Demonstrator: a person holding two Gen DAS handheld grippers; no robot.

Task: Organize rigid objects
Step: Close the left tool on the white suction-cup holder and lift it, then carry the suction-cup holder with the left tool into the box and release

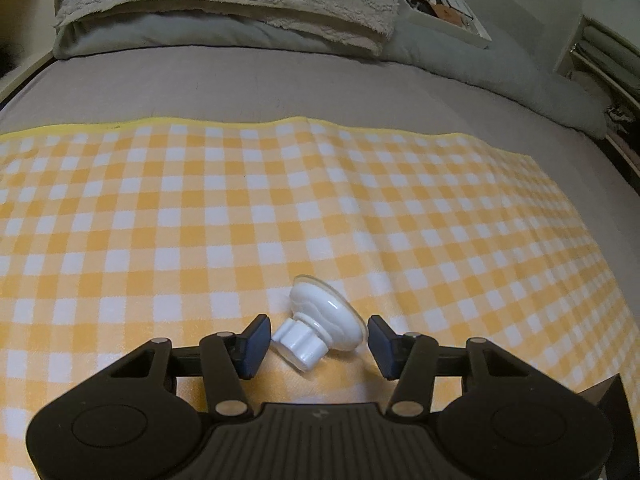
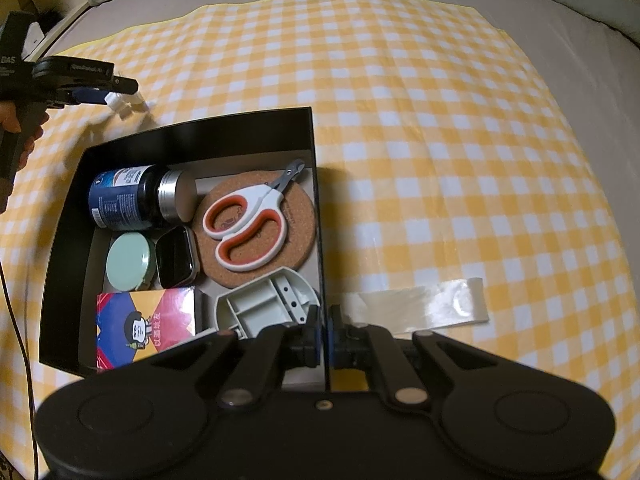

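Left wrist view alone showed the white suction-cup knob (image 1: 316,328) lying tilted on the yellow checked cloth (image 1: 320,208) between the left gripper (image 1: 316,342) pads, jaws apart, touching neither side, with pillows (image 1: 224,4) behind. Right wrist view alone showed the black box (image 2: 180,140) holding a dark jar (image 2: 132,196), cork coaster (image 2: 296,216) under orange-white scissors (image 2: 248,228), green tin (image 2: 130,262), smartwatch (image 2: 176,256), printed card pack (image 2: 144,324) and grey plastic part (image 2: 264,306). The right gripper (image 2: 325,332) stood clamped shut on the box's right wall; clear tape (image 2: 420,304) lay outside.
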